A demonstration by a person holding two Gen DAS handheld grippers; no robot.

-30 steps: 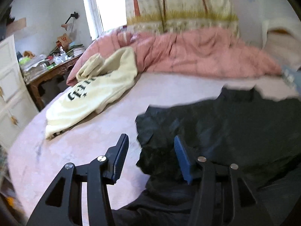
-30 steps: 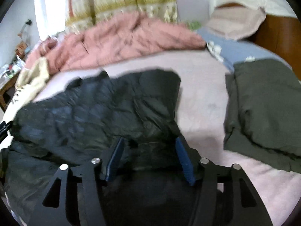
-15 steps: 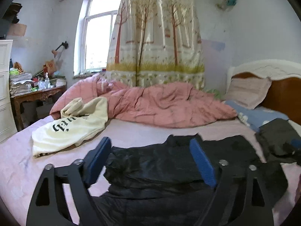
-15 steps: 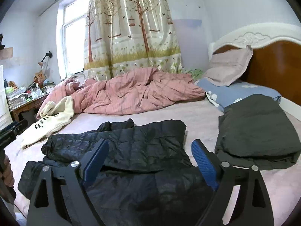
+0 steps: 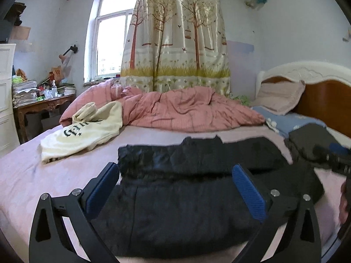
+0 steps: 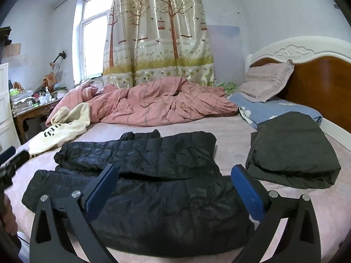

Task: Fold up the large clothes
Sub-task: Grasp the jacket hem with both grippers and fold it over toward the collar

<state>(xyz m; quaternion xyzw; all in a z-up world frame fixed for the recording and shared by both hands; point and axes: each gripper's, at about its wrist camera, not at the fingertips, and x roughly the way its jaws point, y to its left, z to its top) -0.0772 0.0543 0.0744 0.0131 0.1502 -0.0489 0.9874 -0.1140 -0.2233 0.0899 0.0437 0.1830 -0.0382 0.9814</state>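
pink bed (image 6: pixel 230 135) holds a black jacket (image 6: pixel 142 175) partly folded near; more folds remain. left tongs (image 5: pixel 175 186) and right tongs (image 6: pixel 175 184) gape, empty.

Black quilted jacket (image 6: pixel 142 188) lies folded flat on the bed.

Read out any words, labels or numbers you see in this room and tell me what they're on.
Cream sweatshirt: dark gothic lettering across it, folded and too distorted to read with certainty.
Red-and-white card on the cluttered desk: a mark like "W", too small to confirm.
Nothing else legible.
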